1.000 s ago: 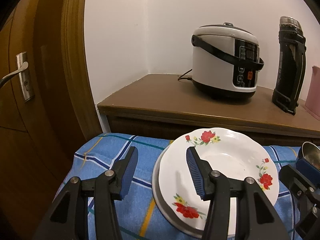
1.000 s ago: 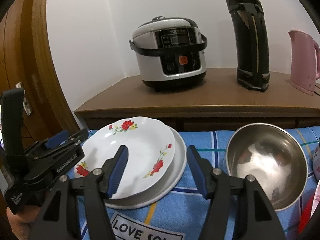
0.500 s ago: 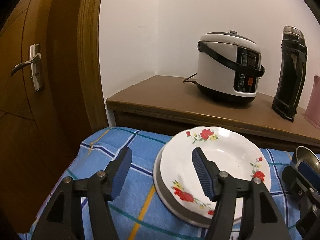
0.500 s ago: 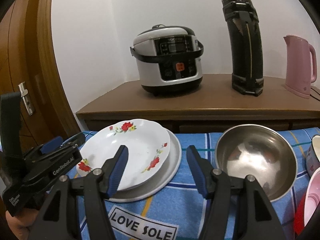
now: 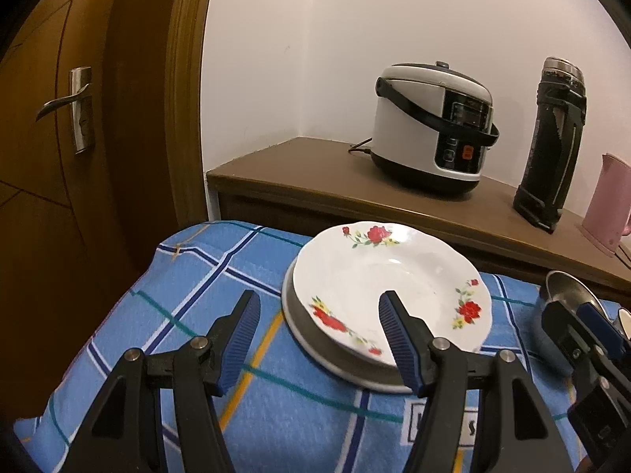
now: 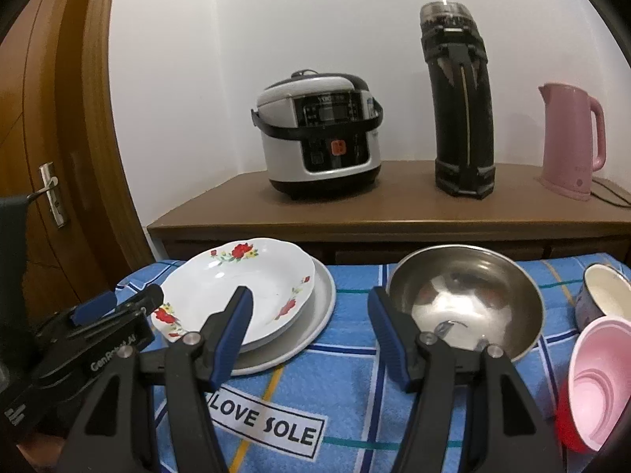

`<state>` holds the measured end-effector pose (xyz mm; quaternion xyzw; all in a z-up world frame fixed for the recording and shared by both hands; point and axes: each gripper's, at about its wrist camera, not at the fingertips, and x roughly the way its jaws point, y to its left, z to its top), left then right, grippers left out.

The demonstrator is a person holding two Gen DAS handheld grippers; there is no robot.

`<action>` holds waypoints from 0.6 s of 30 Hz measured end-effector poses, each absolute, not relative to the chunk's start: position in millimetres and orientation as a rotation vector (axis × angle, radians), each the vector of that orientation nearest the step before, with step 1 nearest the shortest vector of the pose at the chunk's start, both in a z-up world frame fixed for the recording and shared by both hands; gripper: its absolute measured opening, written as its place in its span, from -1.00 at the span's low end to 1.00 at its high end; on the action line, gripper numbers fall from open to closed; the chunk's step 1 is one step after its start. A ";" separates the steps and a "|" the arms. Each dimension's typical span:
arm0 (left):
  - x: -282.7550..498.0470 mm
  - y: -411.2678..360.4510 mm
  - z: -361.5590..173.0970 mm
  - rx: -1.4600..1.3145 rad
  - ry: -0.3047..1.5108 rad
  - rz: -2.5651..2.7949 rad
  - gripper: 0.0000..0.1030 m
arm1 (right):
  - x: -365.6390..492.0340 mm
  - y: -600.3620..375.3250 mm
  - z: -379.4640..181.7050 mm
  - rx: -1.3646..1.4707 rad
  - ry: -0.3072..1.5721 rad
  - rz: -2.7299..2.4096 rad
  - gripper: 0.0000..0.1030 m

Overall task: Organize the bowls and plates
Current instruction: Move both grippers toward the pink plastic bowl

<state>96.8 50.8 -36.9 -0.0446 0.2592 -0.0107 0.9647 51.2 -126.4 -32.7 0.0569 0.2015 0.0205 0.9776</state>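
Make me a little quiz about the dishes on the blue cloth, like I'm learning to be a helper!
1. True or false: the flowered plate sits on top of a plain grey plate.
2. What stands right of the two plates on the blue cloth? A) a metal bowl B) a glass jar C) a frying pan
3. Fill in: the left claw and the right claw are both ____ and hold nothing.

Key: 1 true; 2 A; 3 open
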 end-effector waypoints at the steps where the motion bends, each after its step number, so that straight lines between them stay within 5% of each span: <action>1: 94.0 50.0 -37.3 -0.091 0.527 -0.024 0.26 | 49.6 -126.6 -32.8 0.114 0.405 0.041 0.20; 18: 56.5 14.6 -40.5 -0.065 0.559 -0.086 0.26 | 12.9 -150.7 -32.2 0.159 0.405 0.025 0.20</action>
